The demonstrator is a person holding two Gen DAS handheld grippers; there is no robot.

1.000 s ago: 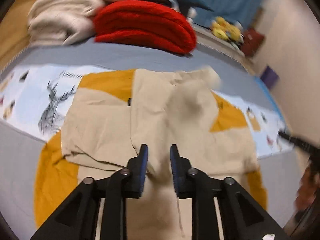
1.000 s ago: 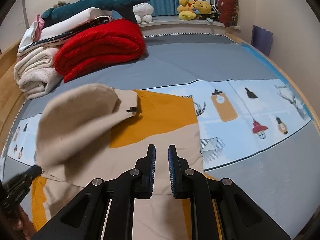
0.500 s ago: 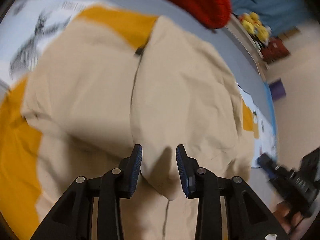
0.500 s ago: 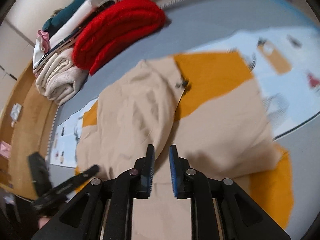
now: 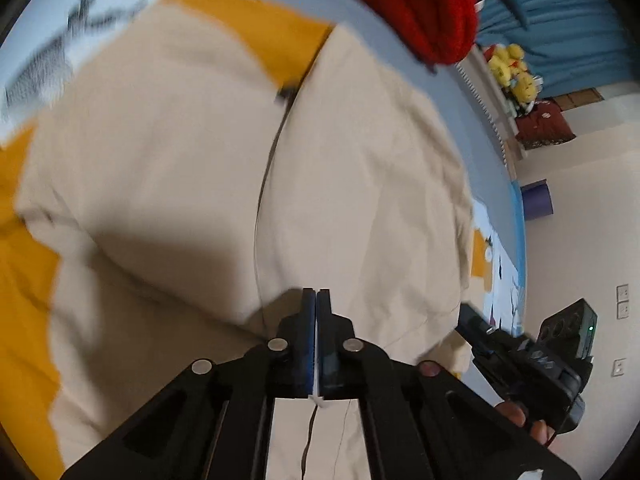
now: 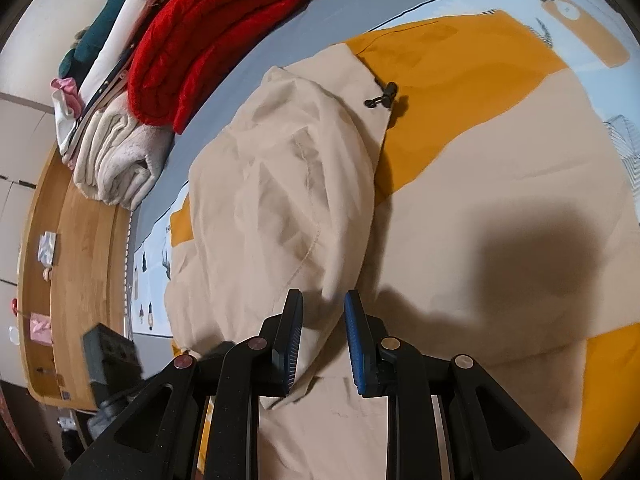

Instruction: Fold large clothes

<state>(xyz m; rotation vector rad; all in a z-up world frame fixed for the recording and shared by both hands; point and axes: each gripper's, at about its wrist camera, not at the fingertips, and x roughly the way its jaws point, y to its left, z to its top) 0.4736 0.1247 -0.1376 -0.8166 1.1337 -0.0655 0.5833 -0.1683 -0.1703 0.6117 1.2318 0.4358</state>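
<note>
Home bedroom, bed, folded blankets, plush toys

One beige-and-yellow jacket, one red blanket, two claws

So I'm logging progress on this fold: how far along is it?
Early on. Done: one beige flap of the jacket lies folded over its beige-and-mustard body. In hand: the left tongs are shut at the jacket's near edge; the right tongs are open around the flap's edge. Left: the remaining folds.
</note>
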